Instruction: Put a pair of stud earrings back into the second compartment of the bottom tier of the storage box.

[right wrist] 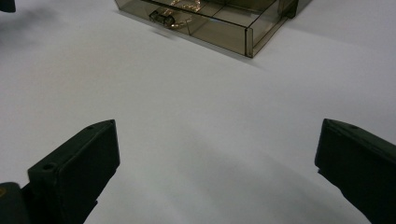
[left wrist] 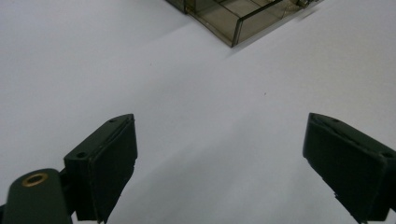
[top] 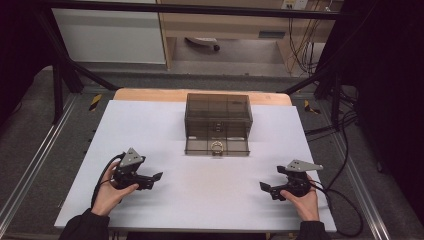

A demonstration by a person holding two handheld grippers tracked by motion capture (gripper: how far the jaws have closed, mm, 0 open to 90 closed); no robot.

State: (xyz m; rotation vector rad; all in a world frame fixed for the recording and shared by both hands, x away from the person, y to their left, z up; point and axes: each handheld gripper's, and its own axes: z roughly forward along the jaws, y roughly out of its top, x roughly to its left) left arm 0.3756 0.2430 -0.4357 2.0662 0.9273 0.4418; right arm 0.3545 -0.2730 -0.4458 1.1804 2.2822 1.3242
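High view: white table (top: pixel 200 200) with a smoky see-through drawer box (top: pixel 218 107) at the far middle, its bottom drawer (top: pixel 217 145) pulled out toward the person, a small ring-like metal piece (top: pixel 217 146) lying inside at the drawer's front. Left gripper (top: pixel 156 177) held in the left hand (top: pixel 111 192) at the near left of the table, jaws pointing inward to the right, wide apart, nothing between them. Right gripper (top: pixel 264 187) held in the right hand (top: pixel 302 200) at the near right, jaws pointing inward to the left, also wide apart and empty. Both grippers low over the table, well apart from each other and from the drawer box. Left gripper view: two black jaws spread wide over bare white surface, only a corner of the open drawer (left wrist: pixel 243 18) at the top edge, well ahead. Right gripper view: jaws spread wide, holding nothing, open drawer (right wrist: pixel 210 23) ahead at the top with the metal piece (right wrist: pixel 180 11) inside near its handle (right wrist: pixel 161 17); detail of the piece too small to tell
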